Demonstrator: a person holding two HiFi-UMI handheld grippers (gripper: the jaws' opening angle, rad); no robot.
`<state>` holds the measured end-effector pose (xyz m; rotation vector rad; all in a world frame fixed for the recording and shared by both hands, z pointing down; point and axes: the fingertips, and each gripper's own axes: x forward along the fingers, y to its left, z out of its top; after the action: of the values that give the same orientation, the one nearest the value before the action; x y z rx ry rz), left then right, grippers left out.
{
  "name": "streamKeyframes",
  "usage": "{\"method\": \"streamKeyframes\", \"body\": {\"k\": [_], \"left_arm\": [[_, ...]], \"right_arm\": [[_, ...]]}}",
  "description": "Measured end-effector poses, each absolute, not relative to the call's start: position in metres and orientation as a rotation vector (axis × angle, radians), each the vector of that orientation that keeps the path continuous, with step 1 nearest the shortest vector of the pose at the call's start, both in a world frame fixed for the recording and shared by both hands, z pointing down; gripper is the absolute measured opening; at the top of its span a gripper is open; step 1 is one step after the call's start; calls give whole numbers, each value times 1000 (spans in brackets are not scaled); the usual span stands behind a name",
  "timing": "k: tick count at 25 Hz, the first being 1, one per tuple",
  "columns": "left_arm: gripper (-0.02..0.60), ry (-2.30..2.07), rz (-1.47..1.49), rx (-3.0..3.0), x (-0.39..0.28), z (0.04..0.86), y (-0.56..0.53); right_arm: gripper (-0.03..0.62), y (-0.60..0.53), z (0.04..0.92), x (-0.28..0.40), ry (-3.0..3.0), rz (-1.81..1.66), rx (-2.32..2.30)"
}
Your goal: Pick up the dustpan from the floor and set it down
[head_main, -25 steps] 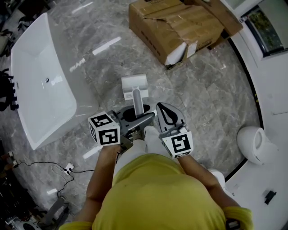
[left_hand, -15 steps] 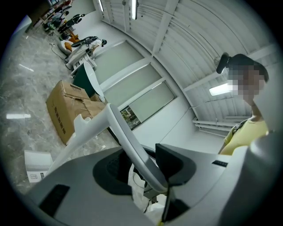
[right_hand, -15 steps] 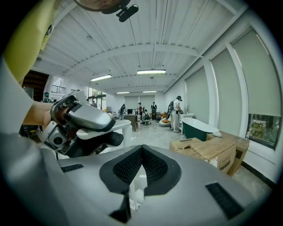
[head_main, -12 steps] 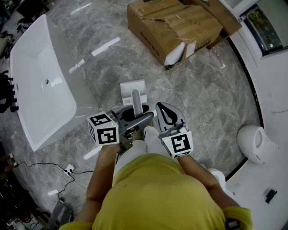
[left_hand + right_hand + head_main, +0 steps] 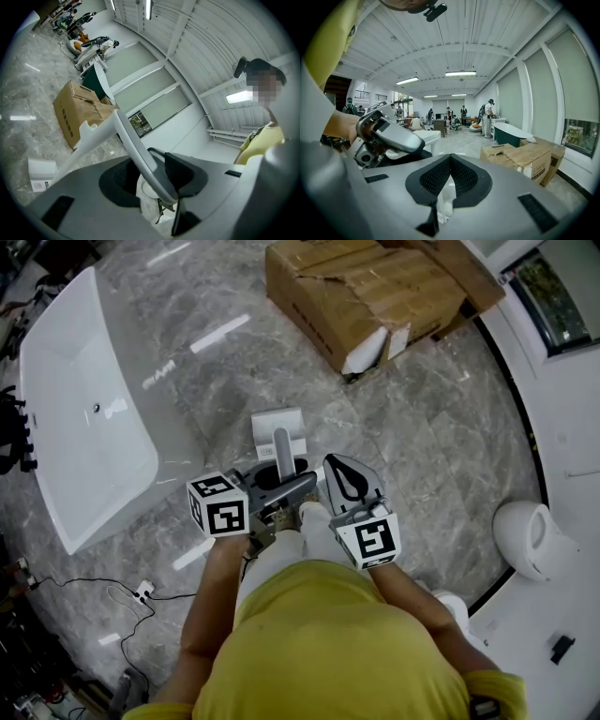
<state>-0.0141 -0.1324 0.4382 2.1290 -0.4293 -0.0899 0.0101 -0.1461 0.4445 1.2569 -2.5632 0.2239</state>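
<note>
The dustpan is white with a long grey handle. It points away from me over the marble floor. My left gripper is shut on the upper part of the handle. In the left gripper view the handle crosses between the jaws and slopes down to the pan. I cannot tell whether the pan touches the floor. My right gripper stays just right of the handle, apart from it. In the right gripper view its jaws meet at the tips with nothing held.
A torn cardboard box lies ahead on the floor. A white bathtub stands at the left. A white toilet bowl sits at the right by a raised white ledge. A cable and socket lie at the lower left.
</note>
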Motion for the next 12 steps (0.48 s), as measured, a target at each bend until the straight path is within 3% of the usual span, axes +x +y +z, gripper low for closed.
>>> {"method": "streamKeyframes", "body": {"k": [12], "left_arm": [[152, -482, -6, 2069, -11, 528, -146]], "right_arm": [[11, -144, 459, 14, -2512, 253, 1239]]}}
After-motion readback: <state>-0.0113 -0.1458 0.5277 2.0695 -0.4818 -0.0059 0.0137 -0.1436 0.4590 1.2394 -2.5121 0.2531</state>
